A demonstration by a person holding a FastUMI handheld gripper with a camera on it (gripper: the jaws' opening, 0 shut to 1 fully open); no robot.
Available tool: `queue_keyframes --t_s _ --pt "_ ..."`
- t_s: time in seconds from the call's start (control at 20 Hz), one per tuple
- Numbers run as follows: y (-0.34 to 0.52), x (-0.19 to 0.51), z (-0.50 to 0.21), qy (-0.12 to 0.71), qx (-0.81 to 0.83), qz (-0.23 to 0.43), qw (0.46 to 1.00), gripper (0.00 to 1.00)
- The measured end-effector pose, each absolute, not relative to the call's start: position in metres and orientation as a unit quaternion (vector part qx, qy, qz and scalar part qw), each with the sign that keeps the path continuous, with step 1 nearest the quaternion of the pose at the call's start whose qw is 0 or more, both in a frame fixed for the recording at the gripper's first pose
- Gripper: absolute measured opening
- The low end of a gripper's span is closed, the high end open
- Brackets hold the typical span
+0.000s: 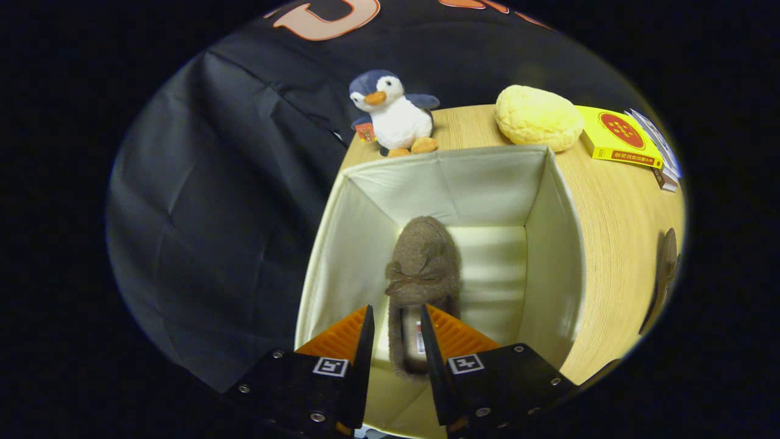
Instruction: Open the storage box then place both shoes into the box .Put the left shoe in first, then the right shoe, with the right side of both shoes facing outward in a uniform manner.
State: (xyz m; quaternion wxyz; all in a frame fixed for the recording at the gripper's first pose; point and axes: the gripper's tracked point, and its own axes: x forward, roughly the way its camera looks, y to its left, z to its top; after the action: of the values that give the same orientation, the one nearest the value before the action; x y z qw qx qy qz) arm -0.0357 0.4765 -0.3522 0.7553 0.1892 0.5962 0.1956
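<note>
Between the fingers (395, 332), spread a little and pressing nothing: heel of one brown shoe (421, 274), toe pointing ahead, lying on the floor of the open cream storage box (554, 225). Beyond box, on tabletop (615, 244): plush penguin (393, 113), yellow bun (537, 117), yellow book (618, 137).

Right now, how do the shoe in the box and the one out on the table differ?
The shoe in the box lies on the floor of the open box, toe away from the gripper, bow on top; its heel sits between the fingers, though contact is unclear. The shoe on the table lies on bare wood right of the box, seen only partly, pose unclear. Both look brown and fuzzy.
</note>
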Motion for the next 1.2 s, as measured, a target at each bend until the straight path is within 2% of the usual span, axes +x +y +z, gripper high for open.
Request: queue_keyframes --t_s 0.35,0.65,0.95,1.2 --pt "0.394 -0.026 -0.299 0.525 0.207 0.217 0.796 0.80" --pt "0.283 -0.033 -0.299 0.497 0.180 0.196 0.826 0.97" --pt "0.167 -0.047 -0.326 0.495 0.156 0.140 0.843 0.98" --pt "0.076 -0.070 -0.366 0.521 0.142 0.085 0.837 0.99"
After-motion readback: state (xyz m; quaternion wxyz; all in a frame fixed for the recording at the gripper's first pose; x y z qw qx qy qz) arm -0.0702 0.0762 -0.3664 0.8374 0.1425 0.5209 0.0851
